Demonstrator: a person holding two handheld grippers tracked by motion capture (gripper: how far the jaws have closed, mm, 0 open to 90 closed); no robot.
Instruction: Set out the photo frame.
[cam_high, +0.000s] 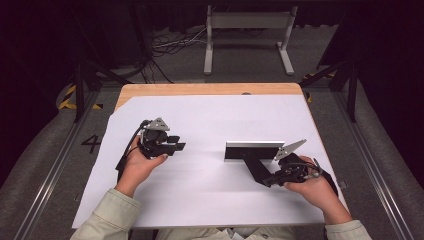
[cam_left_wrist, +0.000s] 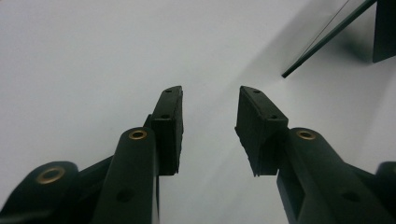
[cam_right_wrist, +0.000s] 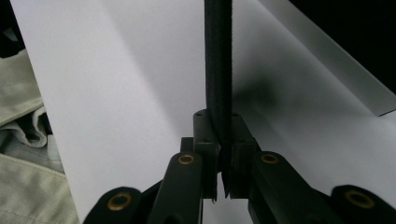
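Photo frame (cam_high: 254, 150), a flat rectangle with a pale face and dark edge, stands on its long edge on the white sheet (cam_high: 210, 190) covering the tabletop (cam_high: 200, 89), at about 3 o'clock from the sheet's centre. A black stand (cam_high: 257, 167) juts from its back toward 5 o'clock. The right gripper (cam_high: 270, 179), held in the person's right hand (cam_high: 312, 187), sits at 5 o'clock from the frame, and its jaws are clenched on the far end of that stand. In the right gripper view, the stand (cam_right_wrist: 218, 70) appears as a thin dark strip running straight up from between the two jaws, whose pads press it from both sides; the frame's pale edge (cam_right_wrist: 345, 70) slants across at 2 o'clock, and a pale sleeve (cam_right_wrist: 23, 154) lies at 8 o'clock.

The left gripper (cam_high: 176, 146) rests in the left hand (cam_high: 137, 167) at 9 o'clock from the sheet's centre, well apart from the frame, pointing toward 3 o'clock. Its jaws are released, standing apart with nothing between them. In the left gripper view, bare white sheet (cam_left_wrist: 93, 56) shows through the gap, and the frame's thin dark edge (cam_left_wrist: 322, 39) slants at 2 o'clock, far off.

Beyond the tabletop, at 12 o'clock, a white metal stand (cam_high: 247, 35) and loose cables (cam_high: 165, 47) sit on the grey floor (cam_high: 45, 150).
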